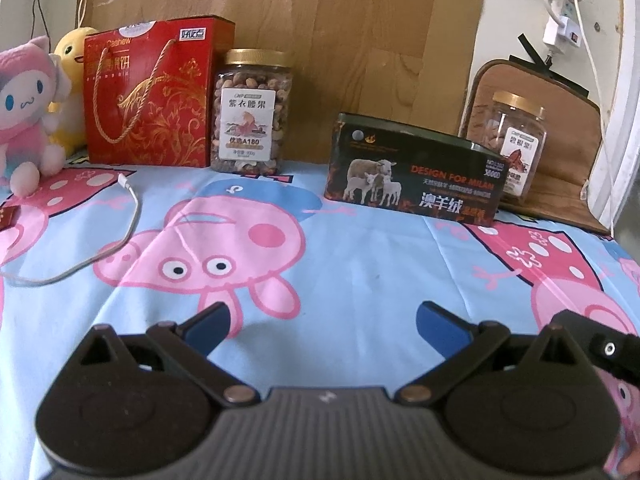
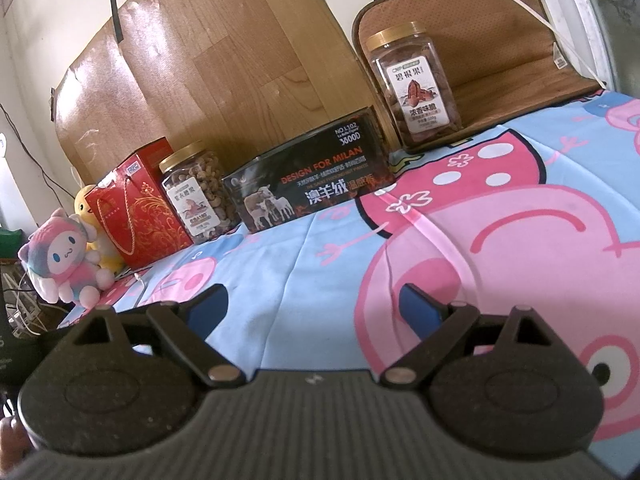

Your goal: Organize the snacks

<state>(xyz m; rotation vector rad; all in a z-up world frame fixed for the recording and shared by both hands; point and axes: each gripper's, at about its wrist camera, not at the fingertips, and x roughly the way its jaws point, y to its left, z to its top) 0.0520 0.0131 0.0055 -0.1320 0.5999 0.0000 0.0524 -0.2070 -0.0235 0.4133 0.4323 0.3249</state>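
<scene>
A red gift box [image 1: 150,92] [image 2: 138,208] with rope handles stands at the back left of the cartoon bedsheet [image 1: 360,264] [image 2: 328,276]. Beside it stands a gold-lidded jar of cashews [image 1: 251,114] [image 2: 200,194]. A dark flat box with sheep printed on it [image 1: 412,170] [image 2: 312,176] lies further right. A second jar of nuts [image 1: 512,140] [image 2: 416,88] stands on a brown cushion [image 1: 560,152] [image 2: 500,76] at the back right. My left gripper [image 1: 324,326] is open and empty over the sheet. My right gripper [image 2: 314,308] is also open and empty.
A pink plush toy [image 1: 24,120] [image 2: 64,264] and a yellow plush [image 1: 74,56] [image 2: 90,208] sit at the far left. A white cable [image 1: 100,248] curls on the sheet. A wood-patterned board [image 1: 320,40] [image 2: 220,64] leans behind. A power strip [image 1: 564,20] hangs on the wall.
</scene>
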